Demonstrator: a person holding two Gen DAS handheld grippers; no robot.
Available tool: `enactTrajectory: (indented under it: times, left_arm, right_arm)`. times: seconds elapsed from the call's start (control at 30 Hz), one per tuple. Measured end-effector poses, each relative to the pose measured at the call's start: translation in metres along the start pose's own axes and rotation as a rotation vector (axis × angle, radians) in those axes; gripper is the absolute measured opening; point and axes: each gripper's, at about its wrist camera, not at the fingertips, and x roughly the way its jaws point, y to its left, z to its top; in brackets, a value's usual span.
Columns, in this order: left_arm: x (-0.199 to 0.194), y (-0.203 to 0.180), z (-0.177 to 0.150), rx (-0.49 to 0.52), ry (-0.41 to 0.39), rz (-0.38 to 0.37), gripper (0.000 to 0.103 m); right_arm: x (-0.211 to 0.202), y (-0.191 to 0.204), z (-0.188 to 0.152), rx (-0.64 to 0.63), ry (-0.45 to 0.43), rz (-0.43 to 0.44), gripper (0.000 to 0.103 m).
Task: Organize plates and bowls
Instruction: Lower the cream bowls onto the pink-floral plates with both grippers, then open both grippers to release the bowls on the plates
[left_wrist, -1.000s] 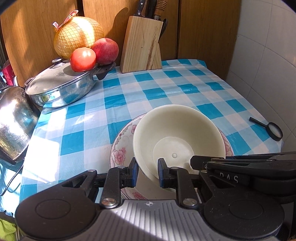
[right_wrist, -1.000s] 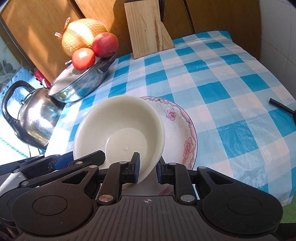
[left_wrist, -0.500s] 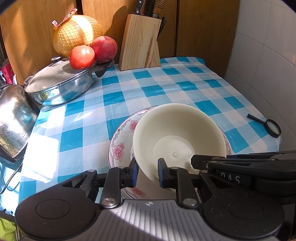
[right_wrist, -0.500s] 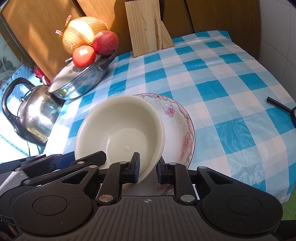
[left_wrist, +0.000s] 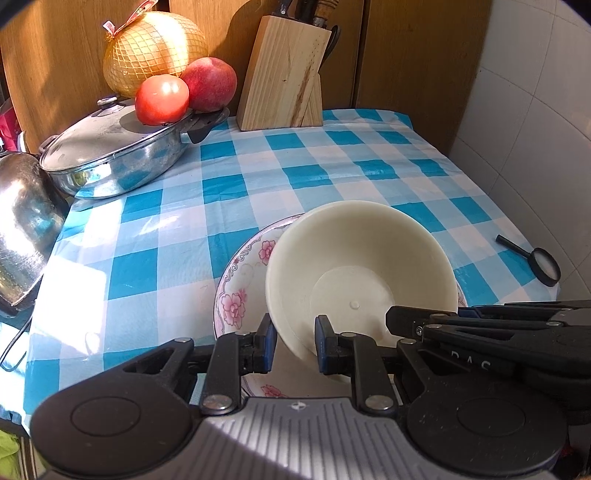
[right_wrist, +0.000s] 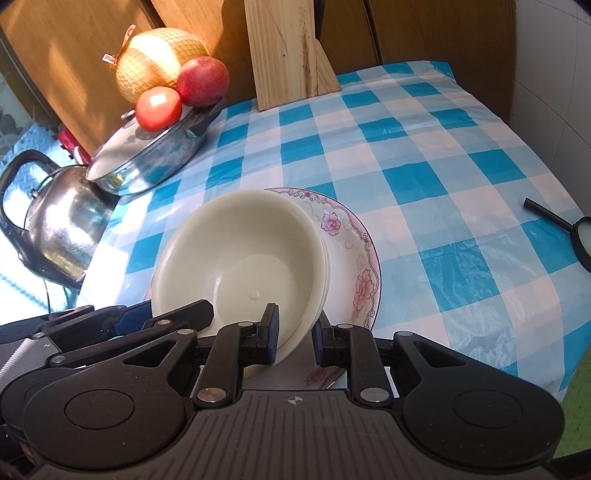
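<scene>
A cream bowl (left_wrist: 354, 266) (right_wrist: 240, 251) leans tilted over a white plate with pink flowers (left_wrist: 240, 280) (right_wrist: 351, 251), above the blue checked tablecloth (left_wrist: 258, 177). My left gripper (left_wrist: 294, 343) is shut on the bowl's near rim. My right gripper (right_wrist: 294, 336) is shut on the rim from the other side, where the edge looks layered like stacked bowls. Each gripper shows at the edge of the other's view. I cannot tell whether the plate rests on the cloth or is carried.
A lidded steel pan (left_wrist: 110, 158) with a tomato, a peach and a netted pomelo on and behind it stands at the back left. A steel kettle (right_wrist: 62, 225) stands beside it. A wooden knife block (left_wrist: 284, 74) is at the back, a magnifying glass (left_wrist: 543, 266) at the right edge.
Both grips stay as they were, with the bowl and plate in the same place between the jaws. The table behind has shifted only slightly in view.
</scene>
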Motion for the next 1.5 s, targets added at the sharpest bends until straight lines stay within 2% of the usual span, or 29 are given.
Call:
enactTrajectory:
  times: [0.27, 0.53, 0.6, 0.8, 0.93, 1.0, 1.1, 1.27, 1.5]
  left_arm:
    - [-0.003, 0.001, 0.000, 0.000, 0.009, 0.002, 0.015]
    - [-0.004, 0.003, 0.003, -0.011, 0.023, -0.015, 0.015]
    - [-0.002, 0.006, 0.003, -0.030, 0.030, -0.025, 0.016]
    - [-0.003, 0.008, 0.003, -0.039, 0.016, -0.019, 0.016]
    - [-0.003, 0.007, 0.002, -0.049, 0.003, -0.011, 0.018]
    - [-0.007, 0.006, 0.002, -0.043, -0.015, -0.002, 0.019]
    - [-0.013, 0.006, 0.001, -0.038, -0.048, 0.014, 0.023]
    - [-0.024, 0.015, -0.006, -0.075, -0.092, 0.032, 0.024]
    - [-0.044, 0.021, -0.021, -0.080, -0.157, 0.075, 0.044]
  right_arm:
    - [0.004, 0.005, 0.006, -0.048, 0.002, 0.014, 0.027]
    - [-0.003, 0.003, 0.007, -0.043, 0.000, 0.024, 0.028]
    - [-0.001, -0.001, 0.008, -0.019, 0.023, 0.034, 0.029]
    - [0.003, -0.003, 0.006, -0.017, 0.009, 0.055, 0.035]
    - [0.003, -0.008, 0.005, -0.007, -0.016, 0.039, 0.049]
    - [0.003, -0.010, 0.004, -0.003, -0.027, 0.042, 0.050]
    - [-0.002, -0.008, 0.002, -0.018, -0.060, 0.026, 0.050]
    - [-0.016, -0.010, -0.002, -0.013, -0.139, 0.034, 0.057]
    - [-0.029, -0.004, -0.017, -0.023, -0.218, 0.042, 0.059]
